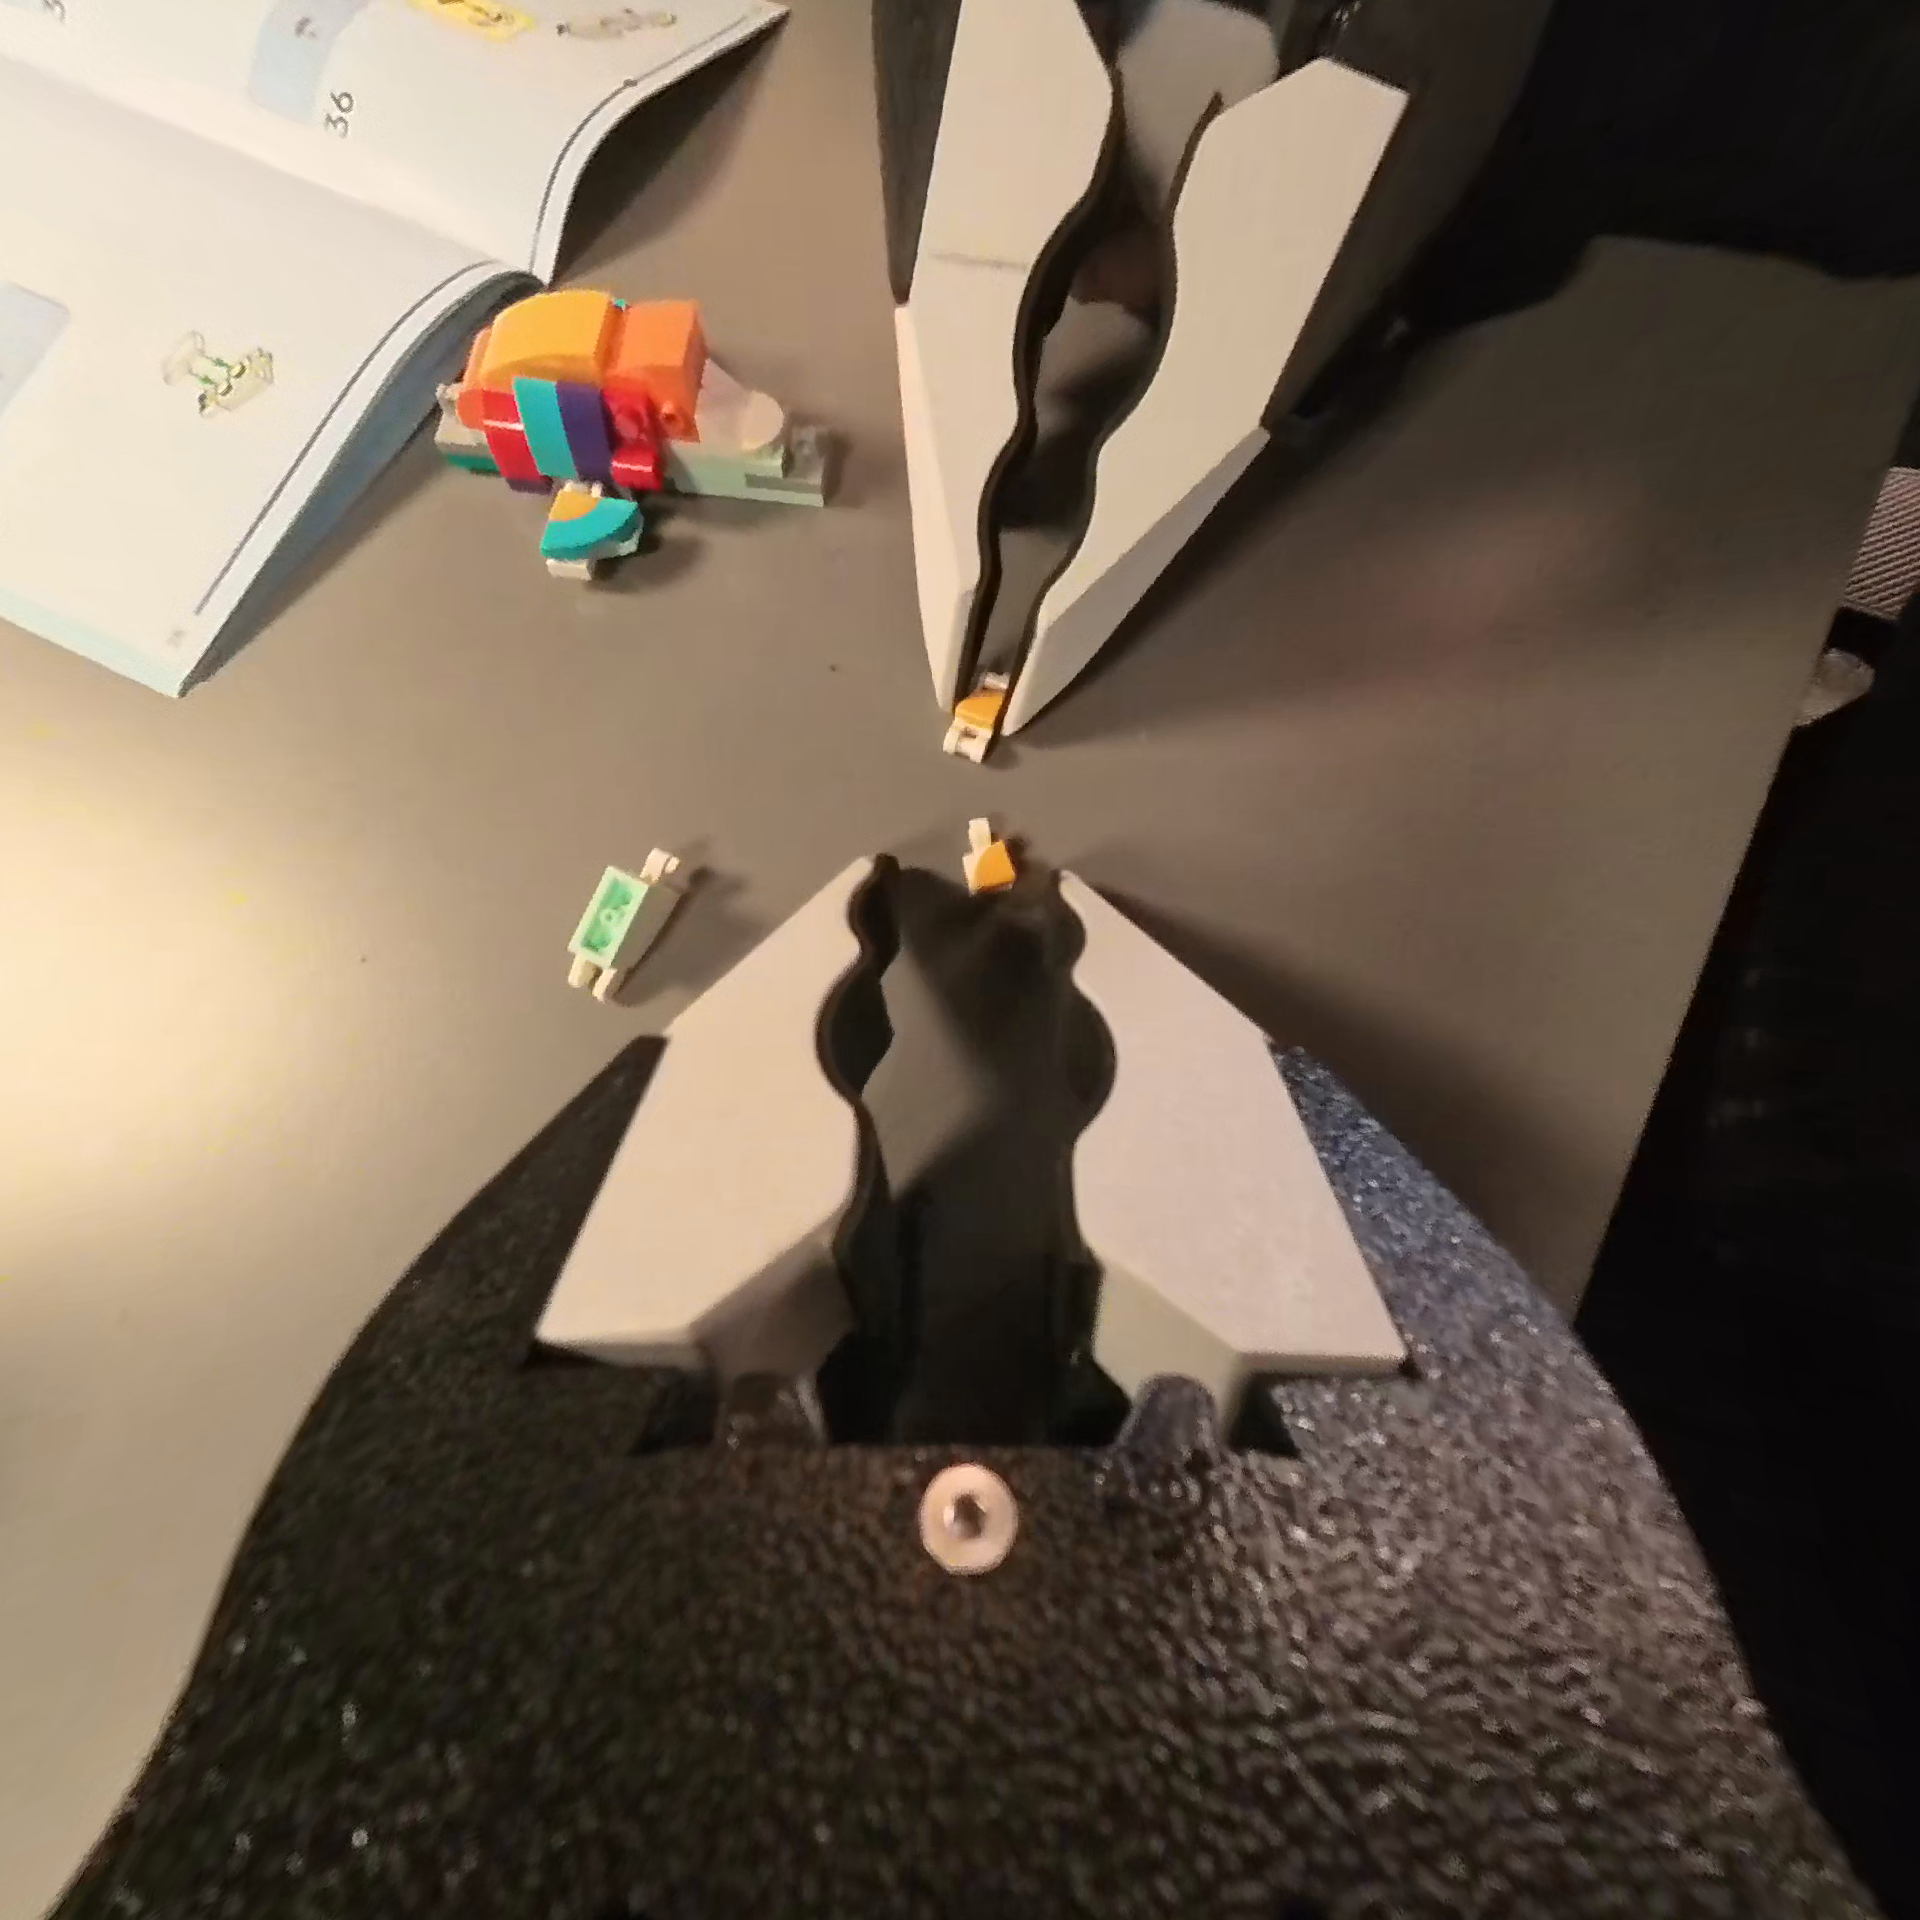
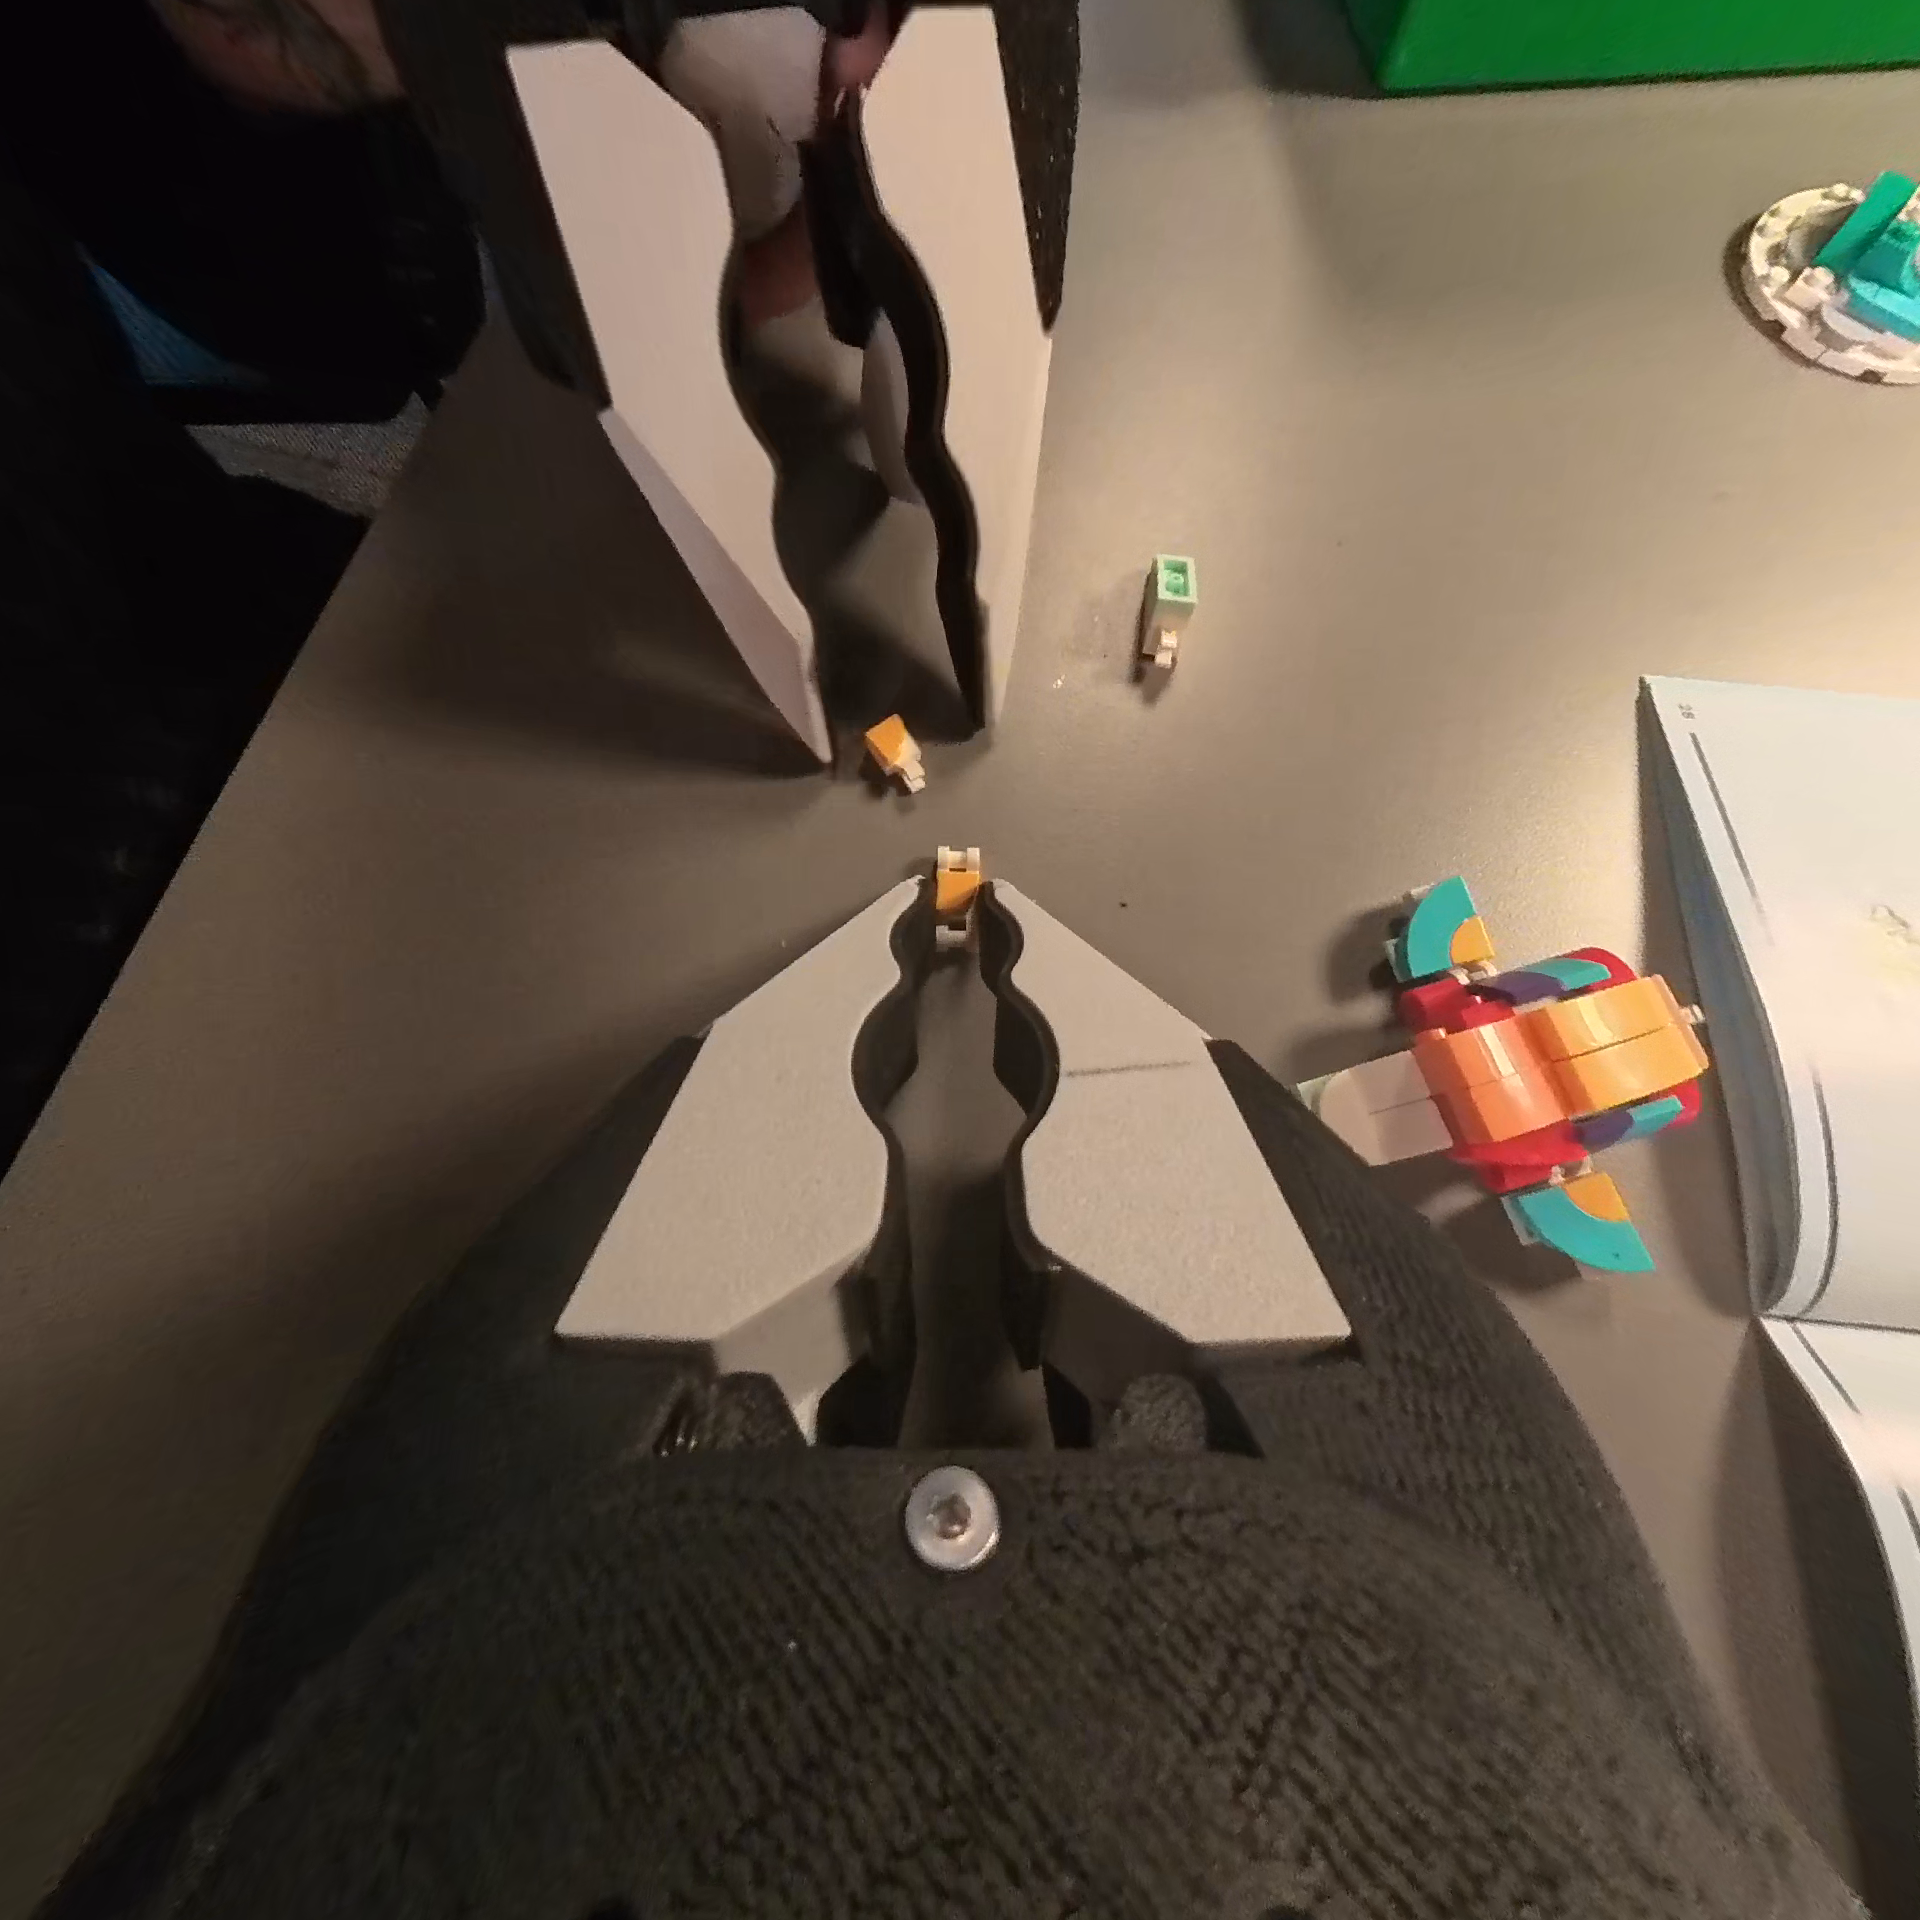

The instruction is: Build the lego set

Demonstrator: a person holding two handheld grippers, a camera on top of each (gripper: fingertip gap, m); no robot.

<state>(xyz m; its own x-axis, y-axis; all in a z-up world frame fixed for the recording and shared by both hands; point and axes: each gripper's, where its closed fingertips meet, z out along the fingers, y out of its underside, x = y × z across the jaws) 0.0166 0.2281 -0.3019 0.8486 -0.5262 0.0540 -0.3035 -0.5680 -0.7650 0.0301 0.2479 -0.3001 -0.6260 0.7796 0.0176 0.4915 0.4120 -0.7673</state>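
**Grey tabletop, two grippers tip to tip**

On the grey table (image 2: 1455, 520), near its middle: a small orange-and-white lego piece (image 2: 954, 896) pinched tight in the right gripper (image 2: 954, 902). Facing it, just apart, a second orange piece (image 1: 987, 864) lying between the spread tips of the left gripper (image 1: 968, 871), gripped by neither. Off to the side, a mint green piece (image 1: 615, 928), the colourful half-built model (image 2: 1507, 1081), an open instruction booklet (image 1: 208, 312).

— What is seen apart from the build?
— A grey table (image 1: 312, 1143), lit warmly on one side. A green box (image 2: 1621, 42) is set on its far part, cut off by the frame.
— And past the table's edge?
— Grey woven fabric (image 1: 1886, 561) is glimpsed; the rest is lost in darkness.
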